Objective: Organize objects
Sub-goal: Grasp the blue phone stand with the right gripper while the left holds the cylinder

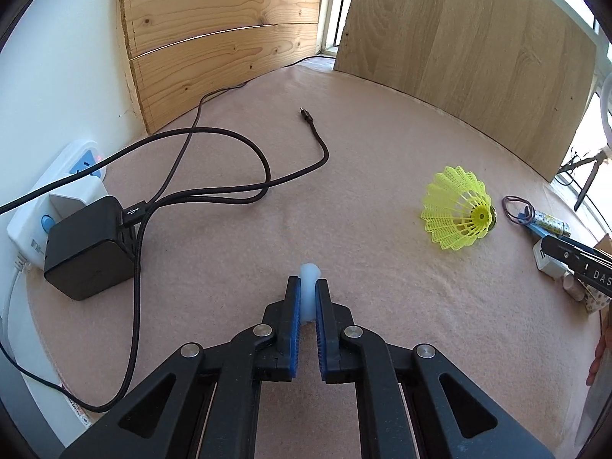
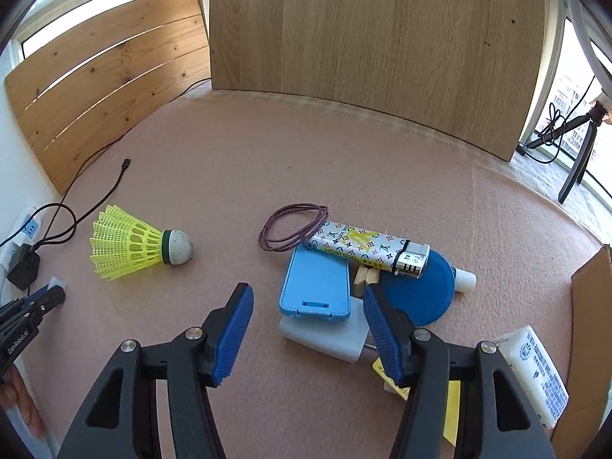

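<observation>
Left wrist view shows the left gripper (image 1: 308, 290) clamped on a small translucent white piece (image 1: 309, 285), yellow shuttlecock (image 1: 457, 208) at two o'clock. Right gripper (image 2: 308, 304) hangs released over a blue case (image 2: 315, 287) and white charger (image 2: 325, 334).

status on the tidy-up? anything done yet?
Done: nothing visibly sorted. In hand: left hand-held gripper shut on a small white piece; right hand-held gripper open over the pile. Left: shuttlecock, lighter, blue case, all loose on the table.
</observation>
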Available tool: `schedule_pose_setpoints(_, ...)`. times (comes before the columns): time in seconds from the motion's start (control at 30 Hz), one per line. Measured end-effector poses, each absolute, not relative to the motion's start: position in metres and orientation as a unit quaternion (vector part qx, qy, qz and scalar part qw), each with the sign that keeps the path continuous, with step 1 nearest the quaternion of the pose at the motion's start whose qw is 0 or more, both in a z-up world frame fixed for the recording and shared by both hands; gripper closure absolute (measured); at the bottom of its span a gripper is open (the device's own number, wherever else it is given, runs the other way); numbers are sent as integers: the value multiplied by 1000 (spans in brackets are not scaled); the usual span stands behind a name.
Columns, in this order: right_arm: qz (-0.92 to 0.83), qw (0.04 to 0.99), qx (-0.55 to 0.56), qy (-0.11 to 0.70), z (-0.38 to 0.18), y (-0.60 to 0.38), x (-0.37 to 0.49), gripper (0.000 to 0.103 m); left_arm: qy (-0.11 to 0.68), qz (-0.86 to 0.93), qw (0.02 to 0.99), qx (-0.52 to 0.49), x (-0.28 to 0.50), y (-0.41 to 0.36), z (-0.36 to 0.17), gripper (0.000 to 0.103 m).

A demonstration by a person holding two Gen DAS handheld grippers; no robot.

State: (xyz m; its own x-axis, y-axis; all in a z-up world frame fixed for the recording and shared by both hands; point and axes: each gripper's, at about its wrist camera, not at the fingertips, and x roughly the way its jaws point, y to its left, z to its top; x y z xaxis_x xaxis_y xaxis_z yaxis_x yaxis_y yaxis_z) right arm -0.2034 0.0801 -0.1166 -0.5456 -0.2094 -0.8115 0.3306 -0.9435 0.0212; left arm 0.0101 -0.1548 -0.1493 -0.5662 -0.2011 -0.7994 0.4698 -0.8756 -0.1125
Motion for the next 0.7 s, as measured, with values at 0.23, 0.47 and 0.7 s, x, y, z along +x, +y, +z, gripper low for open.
schedule_pose_setpoints(0.23,-878,163,449,38,-115,87,-203,70,156,-873,189,422,11,-154,-149,96)
schedule_pose_setpoints(0.47,-877,184,442,26,-102,93,-157,70,144,-879,163,425,3,-137,-146,97)
schedule_pose_setpoints(0.7,-859,193,468,68,-123,113,-62,71,110,-888,101,435,-3,-84,-143,97)
